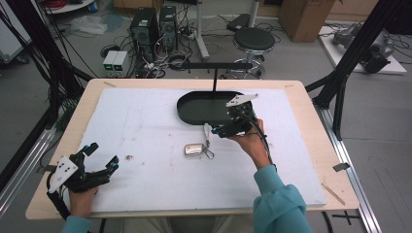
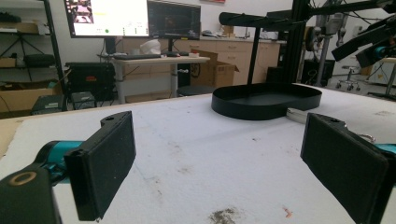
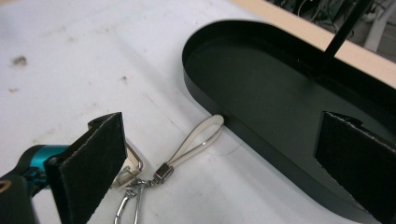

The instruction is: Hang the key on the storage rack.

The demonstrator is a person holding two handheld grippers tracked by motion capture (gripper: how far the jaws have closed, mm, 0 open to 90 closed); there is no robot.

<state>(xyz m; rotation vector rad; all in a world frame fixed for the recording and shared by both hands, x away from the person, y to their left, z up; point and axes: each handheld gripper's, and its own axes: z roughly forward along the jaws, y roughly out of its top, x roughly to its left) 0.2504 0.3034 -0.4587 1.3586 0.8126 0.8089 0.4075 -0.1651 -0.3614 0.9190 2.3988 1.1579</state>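
High view, items by descending size. Worktop [image 1: 145,126]: pale wooden board covered by a white, lightly stained sheet. Black oval tray [image 1: 194,108]: shallow, set at the far middle of the worktop, with a thin black post rising from its rear and carrying a crossbar. Right gripper [image 1: 232,127]: held in the person's right hand [image 1: 250,141], hovering over the tray's near rim, with the grey three-cornered plate on top. Right gripper view recorded its fingers [image 3: 88,163] spread wide and holding nothing, one above the white sheet, the other over the tray's [image 3: 261,84] interior. Left gripper [image 1: 99,160]: held low at the near left corner of the worktop, well apart from the tray; left gripper view recorded its fingers [image 2: 105,163] likewise spread and empty, pointing across the sheet toward the tray [image 2: 266,100]. Key fob [image 1: 194,149]: small, silver, lying on the sheet just in front of the tray, near the right gripper. Strap loop [image 3: 198,140]: pale, joined to the fob by a metal clasp, its far end touching the tray's outer wall.
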